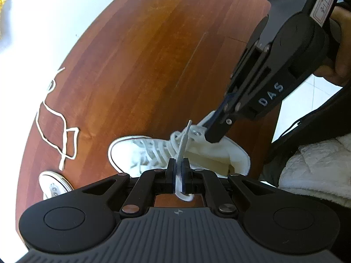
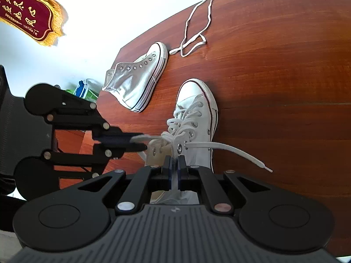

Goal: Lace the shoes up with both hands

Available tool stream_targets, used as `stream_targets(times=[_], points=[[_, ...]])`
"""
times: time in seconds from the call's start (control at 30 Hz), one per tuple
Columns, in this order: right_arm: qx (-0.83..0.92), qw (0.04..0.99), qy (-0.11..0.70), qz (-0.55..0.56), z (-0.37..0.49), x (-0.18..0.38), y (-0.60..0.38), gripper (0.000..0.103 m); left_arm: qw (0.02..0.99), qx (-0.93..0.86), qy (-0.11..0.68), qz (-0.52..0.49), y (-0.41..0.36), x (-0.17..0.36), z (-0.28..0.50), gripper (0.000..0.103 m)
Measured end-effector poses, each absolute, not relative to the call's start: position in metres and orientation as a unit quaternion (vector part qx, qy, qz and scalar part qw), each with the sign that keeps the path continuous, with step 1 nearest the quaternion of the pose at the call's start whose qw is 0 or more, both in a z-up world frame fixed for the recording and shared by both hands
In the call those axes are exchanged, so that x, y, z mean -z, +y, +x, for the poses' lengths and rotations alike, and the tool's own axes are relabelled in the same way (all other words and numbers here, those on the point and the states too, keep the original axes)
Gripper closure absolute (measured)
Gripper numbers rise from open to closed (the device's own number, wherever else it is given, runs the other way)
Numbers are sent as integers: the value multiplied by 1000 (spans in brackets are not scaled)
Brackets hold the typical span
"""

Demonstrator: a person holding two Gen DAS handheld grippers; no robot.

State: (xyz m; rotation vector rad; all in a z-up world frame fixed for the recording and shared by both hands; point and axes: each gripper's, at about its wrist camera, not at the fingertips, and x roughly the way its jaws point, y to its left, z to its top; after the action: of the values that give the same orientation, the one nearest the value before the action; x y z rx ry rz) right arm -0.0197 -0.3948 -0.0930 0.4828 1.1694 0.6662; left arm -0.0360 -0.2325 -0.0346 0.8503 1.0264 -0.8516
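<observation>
Shoes sit on a reddish wooden table (image 2: pixel 274 76) — a white high-top (image 2: pixel 195 109), partly laced, upright near the table's edge, and an unlaced one (image 2: pixel 136 83) lying on its side beyond it. Left hand-held gripper (image 1: pixel 178 166) is clenched on a lace end (image 1: pixel 183 144) above the high-top's collar; right hand-held gripper (image 2: pixel 174 166) is clamped on the collar by the top eyelet. Another lace end (image 2: pixel 230 151) trails over the table — a spare lace (image 2: pixel 197 22) lies loose further off.

A reddish wooden table (image 2: pixel 274 76) bears two white high-top shoes (image 2: pixel 197 109) (image 2: pixel 136 81) and a loose lace (image 2: pixel 197 28).
</observation>
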Motion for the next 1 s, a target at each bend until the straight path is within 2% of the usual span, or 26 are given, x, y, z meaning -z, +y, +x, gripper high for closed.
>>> stream_targets(times=[0.27, 0.67, 1.0], points=[[-307, 753, 536, 225, -19, 95, -397, 98, 695, 404, 474, 359, -245, 41, -28, 98], [-301, 754, 536, 232, -20, 97, -399, 98, 679, 381, 498, 382, -238, 67, -29, 98], [-298, 754, 536, 236, -19, 97, -399, 98, 680, 389, 494, 378, -241, 61, -37, 98]])
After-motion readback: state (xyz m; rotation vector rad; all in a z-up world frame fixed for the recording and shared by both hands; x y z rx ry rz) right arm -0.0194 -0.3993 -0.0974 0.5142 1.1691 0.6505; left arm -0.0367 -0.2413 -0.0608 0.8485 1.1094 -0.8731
